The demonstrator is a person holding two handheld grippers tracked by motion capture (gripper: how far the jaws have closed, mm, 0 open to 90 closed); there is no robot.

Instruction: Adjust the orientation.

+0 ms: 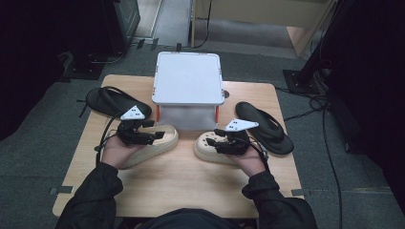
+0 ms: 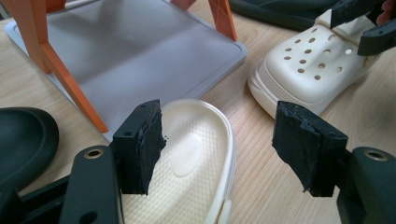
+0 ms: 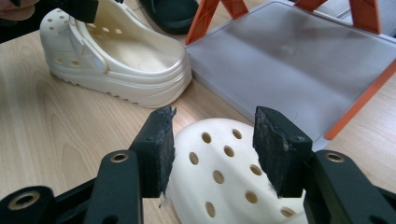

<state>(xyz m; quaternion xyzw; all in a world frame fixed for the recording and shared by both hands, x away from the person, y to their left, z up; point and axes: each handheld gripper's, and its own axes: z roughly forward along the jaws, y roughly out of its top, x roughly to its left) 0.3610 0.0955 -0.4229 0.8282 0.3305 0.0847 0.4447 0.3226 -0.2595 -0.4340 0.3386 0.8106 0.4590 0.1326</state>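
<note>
Cream foam clogs lie on the wooden table, one to each side just in front of a small grey shelf rack with orange legs: the left clog shows its open heel and ribbed footbed, the right clog its perforated toe. In the high view the person's forearms come up from the bottom edge in dark sleeves, each hand angled inward and forward, the left gripper held over the left clog and the right gripper over the right one. Both hands and their grippers cover much of the clogs from above, so contact cannot be judged there. In the left gripper view the jaws stand wide, one pad over the footbed's rim, the other over bare table, nothing pressed between them. In the right gripper view the jaws are likewise spread, straddling the holed toe of the right clog, with gaps at both pads; whether they graze it is hard to tell. Beyond, a black flip-flop lies at the table's far left and another black flip-flop at the right edge, each just outside its clog. The rack's lower tray is cut off in both gripper views.
</note>
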